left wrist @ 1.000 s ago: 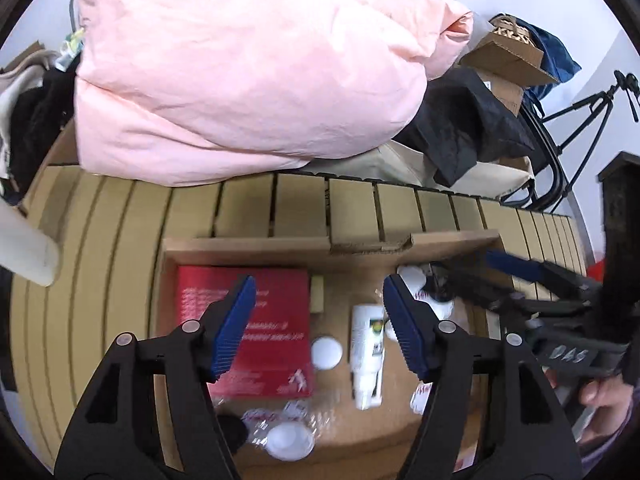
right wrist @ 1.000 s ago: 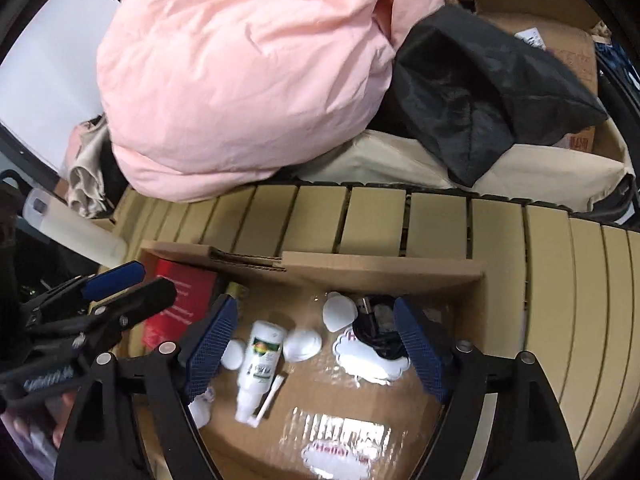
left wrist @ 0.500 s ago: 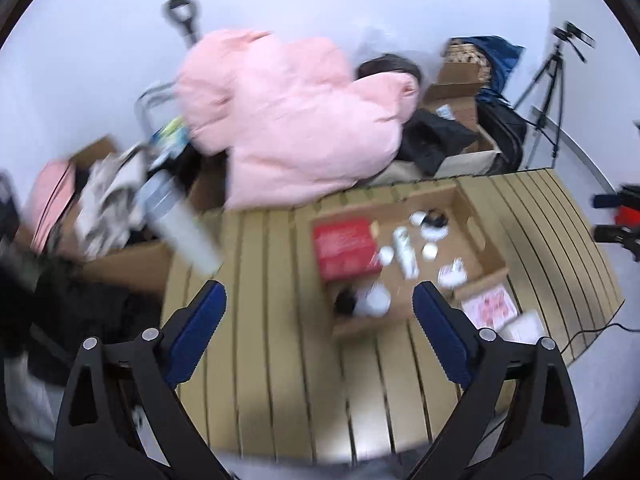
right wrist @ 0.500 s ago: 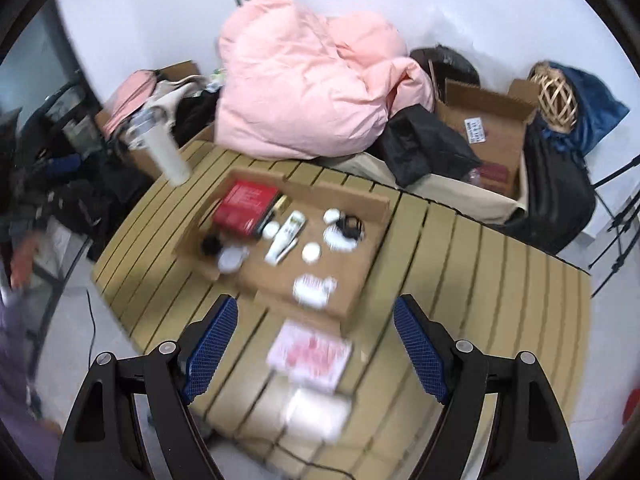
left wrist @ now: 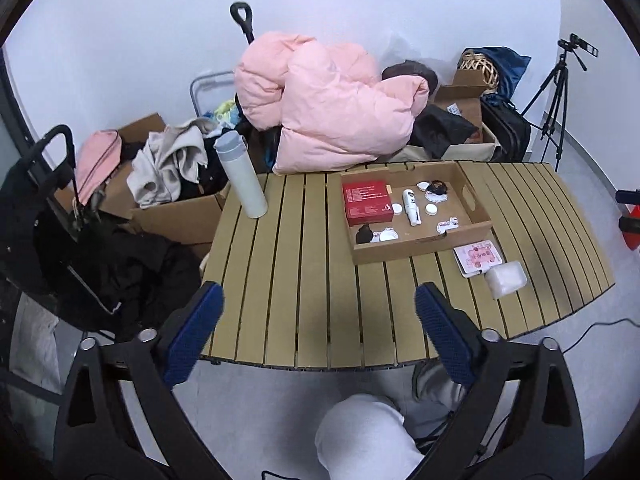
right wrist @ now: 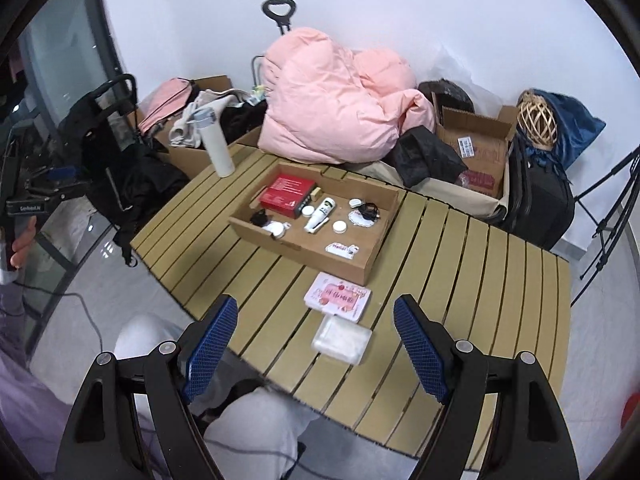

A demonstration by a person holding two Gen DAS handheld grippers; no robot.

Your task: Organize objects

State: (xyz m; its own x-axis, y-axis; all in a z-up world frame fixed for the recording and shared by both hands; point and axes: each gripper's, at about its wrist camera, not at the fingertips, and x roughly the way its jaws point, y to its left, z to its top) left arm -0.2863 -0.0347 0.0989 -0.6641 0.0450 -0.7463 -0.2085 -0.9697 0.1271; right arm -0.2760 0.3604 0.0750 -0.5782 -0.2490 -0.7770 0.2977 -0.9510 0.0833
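Both claws are hanging above the near edge of the slatted table, and each is empty. The left claw has just been spreading its jaws and is standing wide apart with nothing between them; the right claw is also standing apart.

The tray, a shallow cardboard one, is sitting on the table's far half, holding a red box, a white tube, round white lids and a black cable bundle. A pink card and a clear packet are lying on the slats just outside the tray's near wall, the packet beside the card.

The left view is showing a camera on a tripod at the far right; the right view is cutting off all but the legs. The right view alone is showing a hand at the left edge gripping the other handle, with small white lettering too blurred to read, and a barcode label on a carton behind the table. A sticker in the tray is reading roughly "Hello". The red box's print is too small to read.
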